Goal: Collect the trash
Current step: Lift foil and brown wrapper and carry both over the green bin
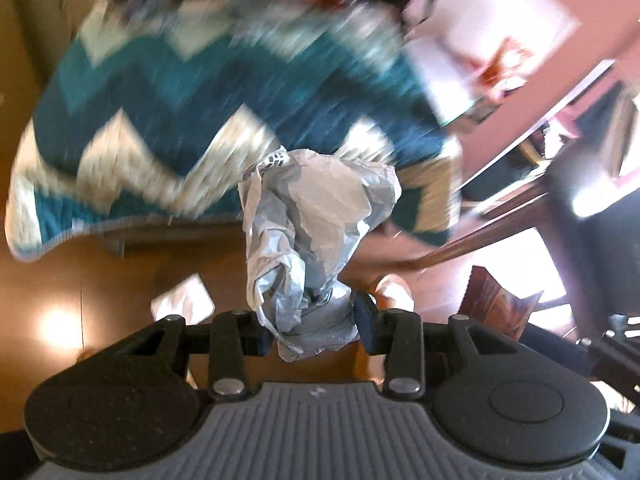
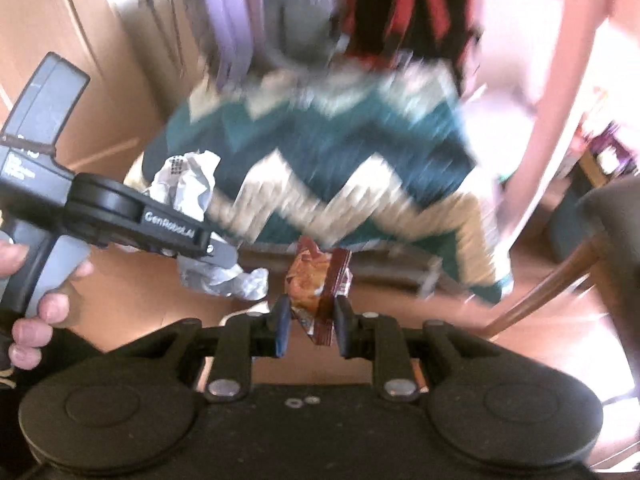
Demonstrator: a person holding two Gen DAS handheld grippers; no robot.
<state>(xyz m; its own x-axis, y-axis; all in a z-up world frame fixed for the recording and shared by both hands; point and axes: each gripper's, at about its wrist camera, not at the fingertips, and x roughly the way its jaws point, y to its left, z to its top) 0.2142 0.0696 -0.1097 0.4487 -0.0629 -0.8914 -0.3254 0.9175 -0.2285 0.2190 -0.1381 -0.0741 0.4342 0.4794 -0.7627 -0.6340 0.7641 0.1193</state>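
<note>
In the left wrist view my left gripper (image 1: 316, 330) is shut on a crumpled pale grey plastic bag (image 1: 312, 220) that stands up between its pads, high above the wooden floor. My right gripper (image 2: 310, 330) is shut on a crumpled red-brown snack wrapper (image 2: 316, 284). The right wrist view also shows the left gripper (image 2: 224, 256) from the side, held by a hand (image 2: 36, 312), with the grey bag (image 2: 188, 188) bunched around its fingers. A corner of the wrapper (image 1: 496, 300) shows at the right of the left wrist view.
A bed with a teal and cream zigzag blanket (image 1: 224, 92) fills the background, blurred. A white scrap of paper (image 1: 184, 300) lies on the wooden floor (image 1: 80, 280). Clothes (image 2: 280, 12) hang behind the bed. A dark chair (image 2: 600, 216) stands at the right.
</note>
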